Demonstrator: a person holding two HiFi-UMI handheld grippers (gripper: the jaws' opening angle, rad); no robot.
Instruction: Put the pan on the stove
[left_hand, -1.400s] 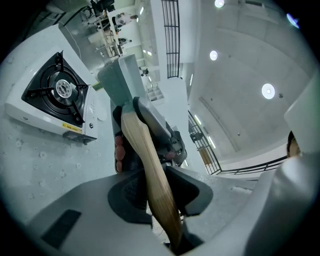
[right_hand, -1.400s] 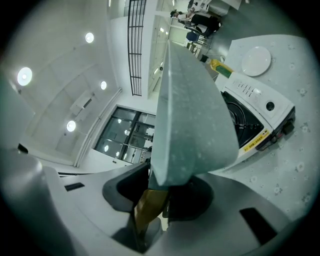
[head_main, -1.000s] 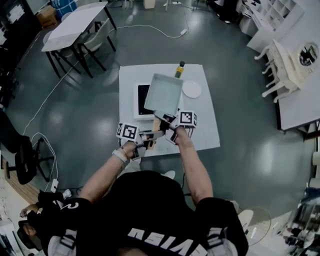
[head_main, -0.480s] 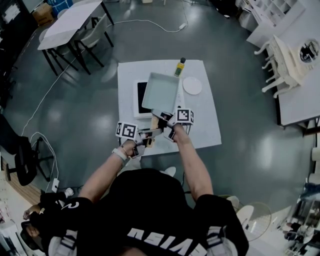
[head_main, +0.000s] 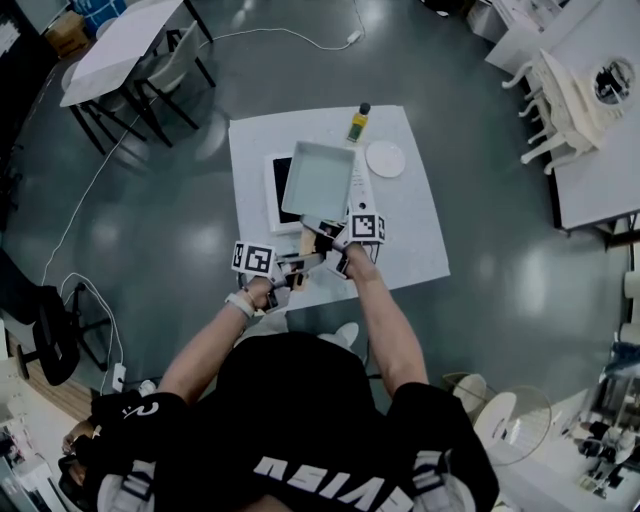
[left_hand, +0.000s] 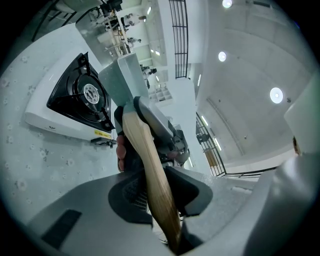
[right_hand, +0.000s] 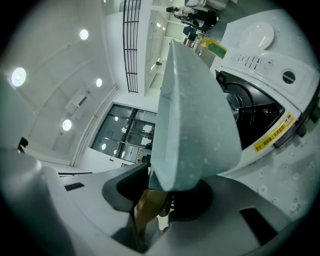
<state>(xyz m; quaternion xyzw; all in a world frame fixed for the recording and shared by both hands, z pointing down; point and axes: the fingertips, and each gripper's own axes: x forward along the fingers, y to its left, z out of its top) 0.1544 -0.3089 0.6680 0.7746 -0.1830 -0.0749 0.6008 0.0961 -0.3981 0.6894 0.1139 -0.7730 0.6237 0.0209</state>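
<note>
A pale grey rectangular pan (head_main: 320, 180) with a wooden handle (head_main: 311, 250) hangs just over the white stove (head_main: 275, 195) with its black burner top, on the white table (head_main: 410, 250). My left gripper (head_main: 296, 270) is shut on the handle's near end, and my right gripper (head_main: 333, 241) is shut on the handle close under the pan. In the left gripper view the handle (left_hand: 150, 170) runs between the jaws of my left gripper (left_hand: 156, 196) up to the pan (left_hand: 125, 80), with the stove (left_hand: 75, 100) at left. The pan (right_hand: 192, 120) fills the right gripper view above my right gripper (right_hand: 159, 194), beside the stove (right_hand: 260, 110).
A yellow bottle (head_main: 358, 123) stands at the table's far edge and a white plate (head_main: 385, 158) lies right of the pan; both show in the right gripper view, bottle (right_hand: 212, 47) and plate (right_hand: 257, 36). Chairs and other tables stand around on the grey floor.
Both grippers have sunk with the pan, which now hangs lower over the stove. The grips on the handle look the same.
</note>
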